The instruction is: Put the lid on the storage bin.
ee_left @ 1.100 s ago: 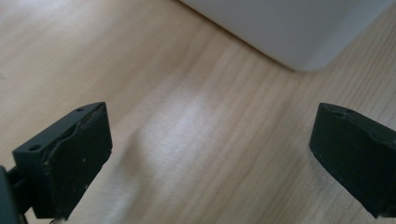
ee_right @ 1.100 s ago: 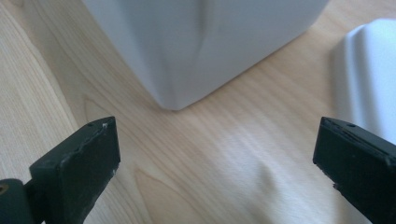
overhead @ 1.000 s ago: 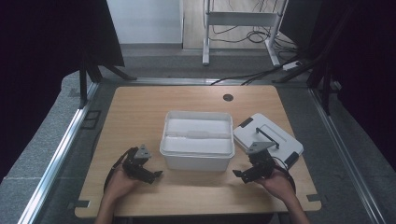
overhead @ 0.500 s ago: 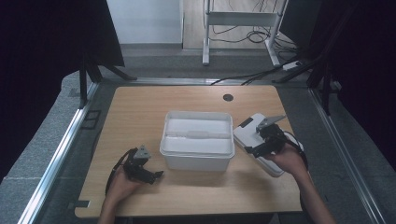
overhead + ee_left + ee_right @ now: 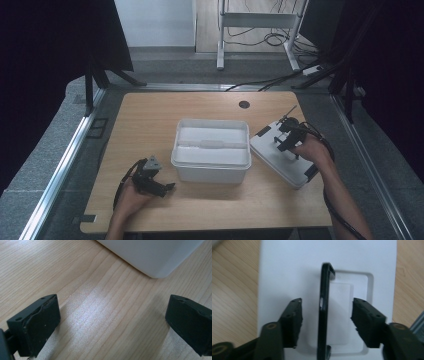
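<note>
- While the table (image 5: 150,120) bears an uncovered white box (image 5: 211,149) at its middle, closing that box looks barely begun.
- Just right of it lies the white lid (image 5: 280,161), flat on the wood.
- Above the lid's upright black handle (image 5: 323,312), the right gripper (image 5: 325,320) has just been closing; its jaws straddle the handle with gaps on both sides, gripping nothing.
- Near the box's front corner, the left gripper (image 5: 112,322) rests wide apart and empty.

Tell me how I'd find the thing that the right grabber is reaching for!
Start at the wooden table and find the big white box in its middle. Right beside it, on the side of the right gripper, lies a flat white lid, turned at an angle. Unlike the deep, open box, it is thin and has a black handle standing up between the gripper's jaws.
</note>
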